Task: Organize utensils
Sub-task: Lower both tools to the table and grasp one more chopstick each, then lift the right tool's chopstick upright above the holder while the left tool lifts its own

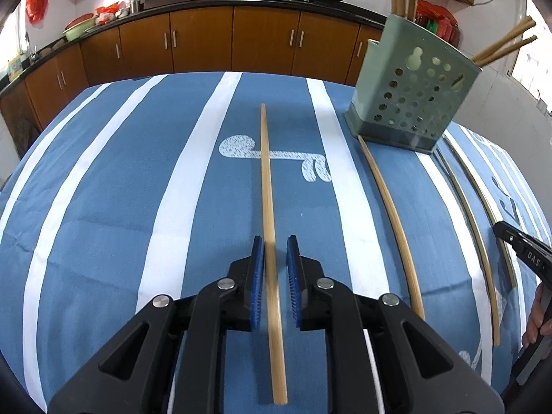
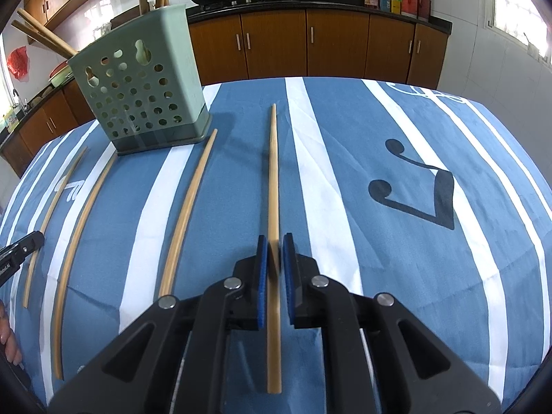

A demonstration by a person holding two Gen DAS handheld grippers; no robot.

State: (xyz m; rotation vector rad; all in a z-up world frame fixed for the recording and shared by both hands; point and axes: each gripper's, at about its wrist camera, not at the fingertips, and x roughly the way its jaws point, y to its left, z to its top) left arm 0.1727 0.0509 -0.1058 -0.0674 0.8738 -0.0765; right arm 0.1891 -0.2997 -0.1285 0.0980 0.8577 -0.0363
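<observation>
Four wooden chopsticks lie lengthwise on the blue striped tablecloth. My left gripper [image 1: 275,241] straddles the leftmost chopstick [image 1: 265,172]; its jaws stand slightly apart with a gap on the right side. My right gripper [image 2: 274,239] straddles the rightmost chopstick [image 2: 273,172], jaws close on both sides with thin gaps. A green perforated holder [image 1: 403,96] with several chopsticks inside stands at the back between them; it also shows in the right wrist view [image 2: 141,93]. Two more chopsticks [image 2: 188,214] [image 2: 81,241] lie between the grippers.
The tablecloth [image 2: 396,258] covers the table to its far edge. Beyond it stand wooden kitchen cabinets [image 1: 262,41] with woks on the counter. The right gripper's tip [image 1: 517,245] shows at the right edge of the left wrist view.
</observation>
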